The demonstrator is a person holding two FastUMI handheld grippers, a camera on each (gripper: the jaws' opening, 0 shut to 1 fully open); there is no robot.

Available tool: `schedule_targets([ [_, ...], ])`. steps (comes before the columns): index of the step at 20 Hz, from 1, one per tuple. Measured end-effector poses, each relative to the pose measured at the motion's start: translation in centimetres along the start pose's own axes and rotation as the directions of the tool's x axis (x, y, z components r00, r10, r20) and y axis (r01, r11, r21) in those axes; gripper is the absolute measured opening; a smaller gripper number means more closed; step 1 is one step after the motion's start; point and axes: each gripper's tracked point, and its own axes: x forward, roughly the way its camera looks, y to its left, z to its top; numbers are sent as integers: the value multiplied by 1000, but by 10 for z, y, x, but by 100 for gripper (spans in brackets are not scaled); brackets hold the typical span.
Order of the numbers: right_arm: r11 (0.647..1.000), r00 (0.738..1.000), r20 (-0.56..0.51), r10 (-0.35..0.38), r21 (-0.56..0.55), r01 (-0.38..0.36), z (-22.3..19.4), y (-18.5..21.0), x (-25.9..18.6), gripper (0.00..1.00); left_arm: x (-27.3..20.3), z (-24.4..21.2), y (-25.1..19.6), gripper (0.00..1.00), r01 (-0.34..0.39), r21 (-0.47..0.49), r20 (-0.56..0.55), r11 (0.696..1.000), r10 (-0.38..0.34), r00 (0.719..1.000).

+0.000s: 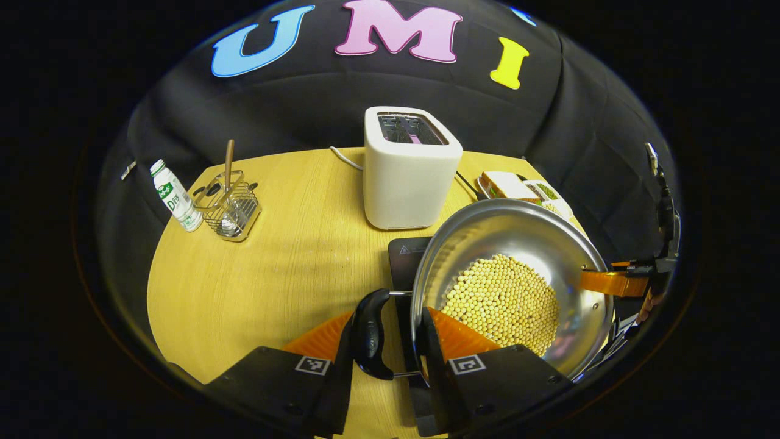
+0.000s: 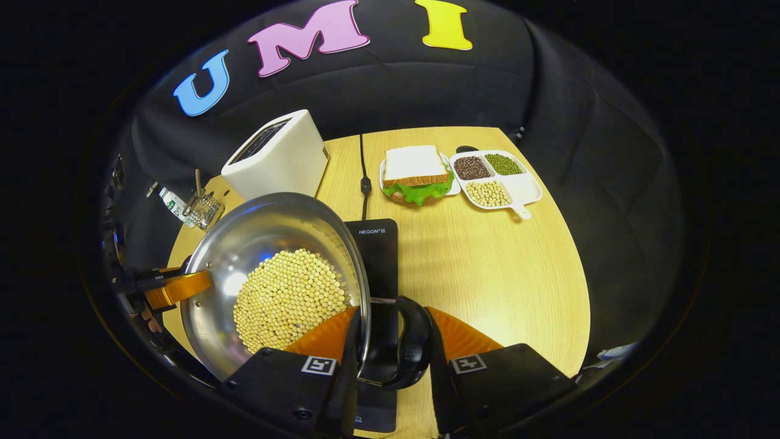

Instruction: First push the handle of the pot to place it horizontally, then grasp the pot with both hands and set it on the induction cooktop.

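Observation:
A steel pot point(image 1: 536, 244) holding a heap of soybeans point(image 1: 503, 302) is carried between both grippers, over the black induction cooktop point(image 1: 407, 255). My left gripper point(image 1: 387, 317) is shut on the pot's black loop handle point(image 1: 370, 335), one finger outside the handle and the other inside the rim. My right gripper point(image 2: 393, 317) is shut the same way on the opposite handle point(image 2: 413, 344). The pot point(image 2: 268, 225) covers the left part of the cooktop point(image 2: 379, 247). Whether its base touches the cooktop I cannot tell. Each view shows the other gripper's orange finger at the far rim.
A white toaster point(image 1: 409, 167) stands just behind the cooktop. A sandwich on a plate point(image 2: 417, 174) and a divided tray of beans point(image 2: 496, 178) lie at the back right. A wire caddy point(image 1: 230, 207) and a small bottle point(image 1: 175, 196) stand at the back left.

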Motion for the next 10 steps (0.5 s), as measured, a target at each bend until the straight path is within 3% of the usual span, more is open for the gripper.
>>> schedule_targets([
  [10,1000,1000,13,12,24,-12,-1,-2,1,53,0,-1,3,58,4,3,17,1000,-4,1000],
])
